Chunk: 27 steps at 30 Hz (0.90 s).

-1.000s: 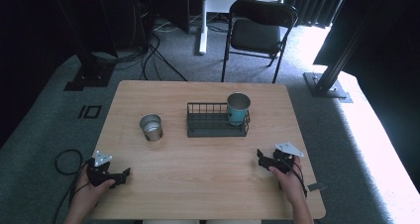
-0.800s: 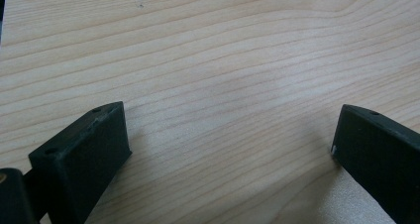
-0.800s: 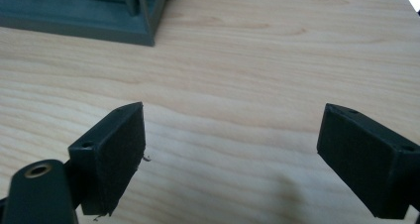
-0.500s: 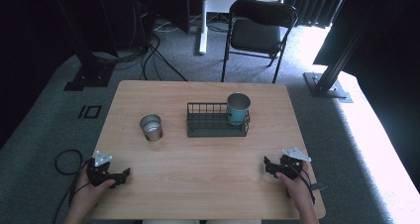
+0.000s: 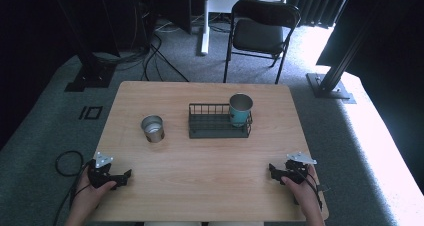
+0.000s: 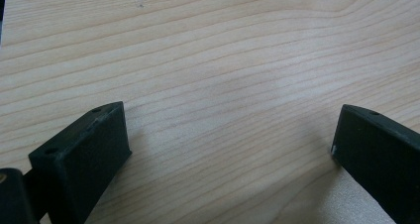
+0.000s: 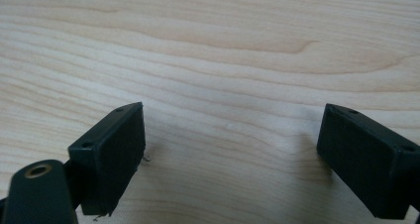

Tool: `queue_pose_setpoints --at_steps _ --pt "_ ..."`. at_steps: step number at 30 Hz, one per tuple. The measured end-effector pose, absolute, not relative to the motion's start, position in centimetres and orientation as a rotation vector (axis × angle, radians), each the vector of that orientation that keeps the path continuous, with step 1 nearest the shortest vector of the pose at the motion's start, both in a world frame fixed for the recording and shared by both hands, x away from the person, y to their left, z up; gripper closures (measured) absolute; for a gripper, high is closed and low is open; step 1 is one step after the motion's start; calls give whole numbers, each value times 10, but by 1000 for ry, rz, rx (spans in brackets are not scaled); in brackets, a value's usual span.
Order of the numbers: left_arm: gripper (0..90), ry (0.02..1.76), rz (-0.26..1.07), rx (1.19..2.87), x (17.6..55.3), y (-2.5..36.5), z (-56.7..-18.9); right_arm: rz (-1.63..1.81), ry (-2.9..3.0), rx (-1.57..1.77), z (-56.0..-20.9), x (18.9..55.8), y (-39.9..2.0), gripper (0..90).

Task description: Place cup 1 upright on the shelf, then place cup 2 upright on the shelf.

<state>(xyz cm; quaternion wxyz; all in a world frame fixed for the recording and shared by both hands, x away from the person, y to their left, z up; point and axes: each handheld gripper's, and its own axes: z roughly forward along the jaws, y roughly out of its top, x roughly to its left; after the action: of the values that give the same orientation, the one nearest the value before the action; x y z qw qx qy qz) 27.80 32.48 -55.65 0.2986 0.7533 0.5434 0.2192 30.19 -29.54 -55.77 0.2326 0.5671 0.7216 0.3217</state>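
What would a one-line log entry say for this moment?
left tool: open, on table | right tool: open, on table | steel cup: left of rack | teal cup: in rack

Left gripper (image 5: pixel 122 177), held in the left hand (image 5: pixel 92 192) at the near left corner, lies low over the tabletop (image 5: pixel 210 156), its 2 fingers (image 6: pixel 84 154) spread wide with nothing between them. Right gripper (image 5: pixel 272 170), held in the right hand (image 5: pixel 300 186) at the near right, points inward, its 2 fingers (image 7: pixel 111 149) likewise wide apart and empty.
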Motion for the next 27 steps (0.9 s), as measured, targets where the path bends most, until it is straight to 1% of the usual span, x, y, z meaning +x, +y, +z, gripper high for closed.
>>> queue_pose_setpoints --at_steps 18,23,27 --pt "19 1442 582 2001 278 325 -556 865 2007 1530 -558 304 -295 111" --pt "19 1391 561 2031 277 329 -556 865 2007 1530 -558 304 -295 111" --pt "19 1392 554 2044 276 330 -555 865 2007 1530 -558 304 -295 111"
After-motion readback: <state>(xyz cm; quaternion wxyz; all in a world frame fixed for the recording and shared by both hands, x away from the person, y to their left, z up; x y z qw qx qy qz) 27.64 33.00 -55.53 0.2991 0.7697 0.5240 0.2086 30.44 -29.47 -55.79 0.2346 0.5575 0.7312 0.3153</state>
